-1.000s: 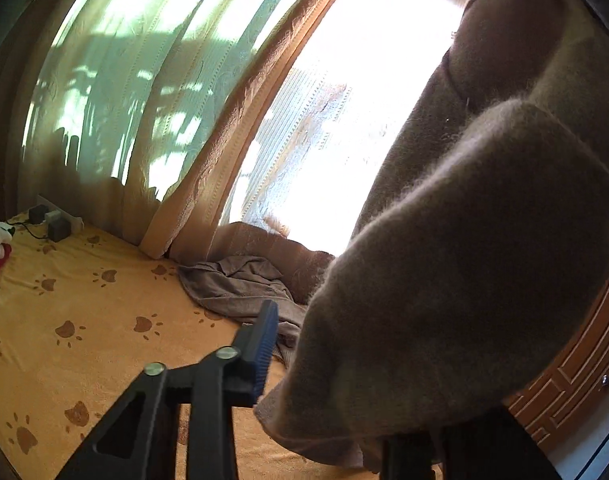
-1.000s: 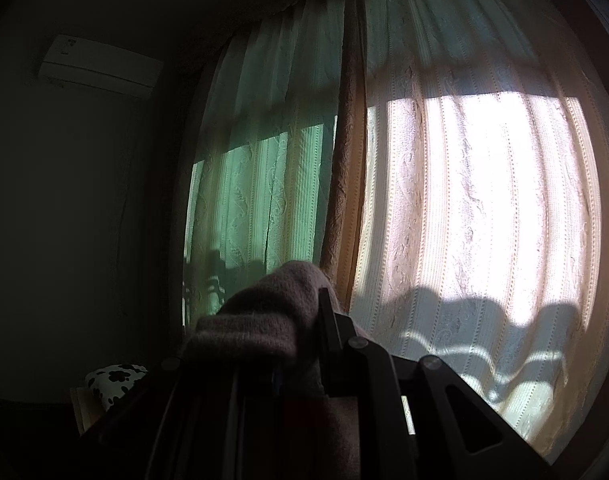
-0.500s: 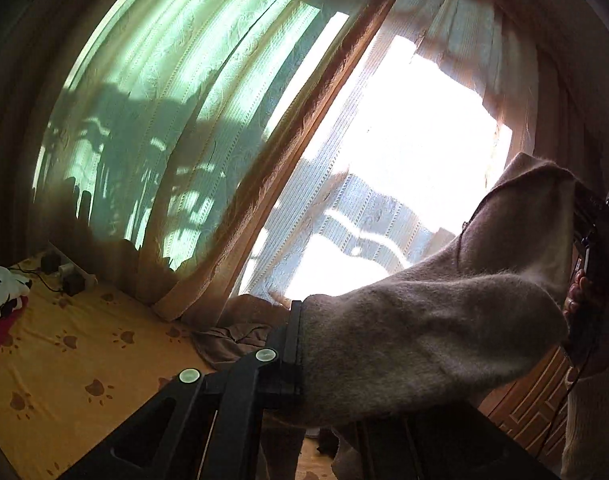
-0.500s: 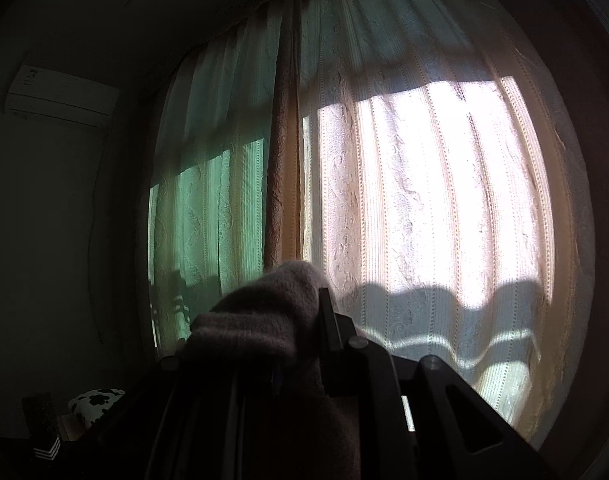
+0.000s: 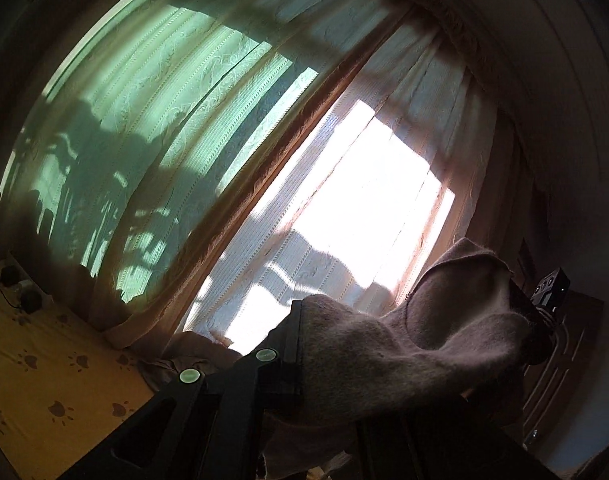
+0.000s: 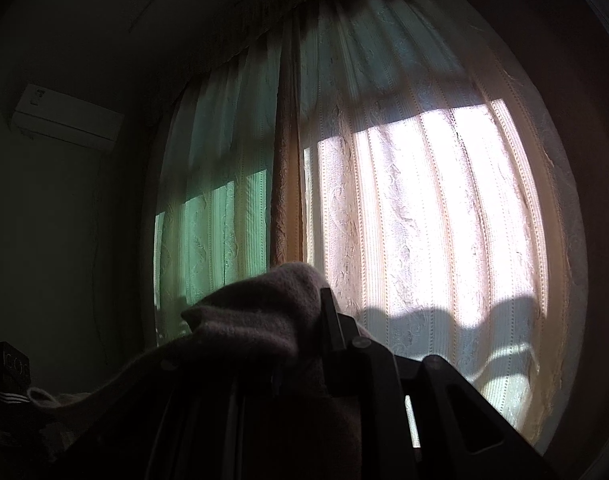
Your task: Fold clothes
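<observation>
A fuzzy grey-brown sweater (image 5: 424, 344) hangs in the air in front of the curtains, stretched between both grippers. My left gripper (image 5: 324, 360) is shut on one edge of it; only its left finger (image 5: 292, 344) shows, the other is under the knit. At the far right of the left wrist view the right gripper (image 5: 522, 308) pinches the other end. In the right wrist view the sweater (image 6: 256, 332) bulges over my right gripper (image 6: 292, 320), whose jaws are opening slightly with the fabric still pressed between them. Its right finger (image 6: 330, 320) lies against the cloth.
Sunlit lace curtains (image 5: 344, 200) fill the background. Below left lies a yellow sheet with paw prints (image 5: 44, 384), with another grey garment (image 5: 192, 354) heaped by the curtain hem. A wooden door (image 5: 560, 376) stands at the right. An air conditioner (image 6: 64, 120) hangs on the dark wall.
My left gripper has risen with the sweater, so the bed has dropped low in its view. The sweater has pulled out from a close bulk into a band between the grippers. The right view swung sideways.
</observation>
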`<state>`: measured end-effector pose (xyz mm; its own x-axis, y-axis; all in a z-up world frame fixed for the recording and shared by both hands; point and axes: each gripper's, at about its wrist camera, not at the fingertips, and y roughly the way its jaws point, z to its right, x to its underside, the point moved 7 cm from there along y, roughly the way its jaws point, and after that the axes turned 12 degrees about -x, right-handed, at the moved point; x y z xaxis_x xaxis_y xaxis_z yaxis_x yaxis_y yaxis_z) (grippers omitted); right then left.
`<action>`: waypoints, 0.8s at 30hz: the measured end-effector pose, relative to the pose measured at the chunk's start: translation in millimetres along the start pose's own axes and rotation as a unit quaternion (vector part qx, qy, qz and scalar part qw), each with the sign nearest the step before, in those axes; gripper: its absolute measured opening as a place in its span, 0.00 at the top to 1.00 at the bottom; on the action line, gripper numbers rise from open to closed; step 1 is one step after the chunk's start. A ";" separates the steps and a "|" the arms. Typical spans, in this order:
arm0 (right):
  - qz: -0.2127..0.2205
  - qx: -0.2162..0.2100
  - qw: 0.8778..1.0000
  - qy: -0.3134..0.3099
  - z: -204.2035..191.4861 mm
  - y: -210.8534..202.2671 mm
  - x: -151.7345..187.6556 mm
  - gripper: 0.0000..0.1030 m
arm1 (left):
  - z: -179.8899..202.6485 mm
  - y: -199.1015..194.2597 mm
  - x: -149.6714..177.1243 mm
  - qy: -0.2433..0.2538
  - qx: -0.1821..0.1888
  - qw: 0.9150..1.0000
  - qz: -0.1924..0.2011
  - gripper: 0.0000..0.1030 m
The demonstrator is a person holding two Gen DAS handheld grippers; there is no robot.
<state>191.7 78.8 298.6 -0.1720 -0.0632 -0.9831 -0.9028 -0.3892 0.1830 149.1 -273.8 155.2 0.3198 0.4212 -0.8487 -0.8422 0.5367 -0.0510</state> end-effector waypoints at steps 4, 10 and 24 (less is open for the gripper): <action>0.004 -0.005 1.000 0.002 -1.5 -1.9 -0.2 0.81 | 3.5 -11.6 -9.9 -0.017 0.027 0.999 -0.004 0.97; 0.011 -0.017 1.000 0.003 -5.8 -2.9 0.6 0.81 | 10.8 -23.3 -13.4 -0.013 0.040 0.999 -0.005 0.97; 0.013 -0.025 0.999 0.020 7.5 -11.9 12.4 0.81 | 19.2 -24.7 0.5 -0.050 0.084 0.995 -0.034 0.97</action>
<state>197.4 89.5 284.3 -0.1781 -0.1106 -0.9778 -0.8775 -0.4318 0.2087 178.4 -272.8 166.1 0.4221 0.4450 -0.7898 -0.7354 0.6775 -0.0114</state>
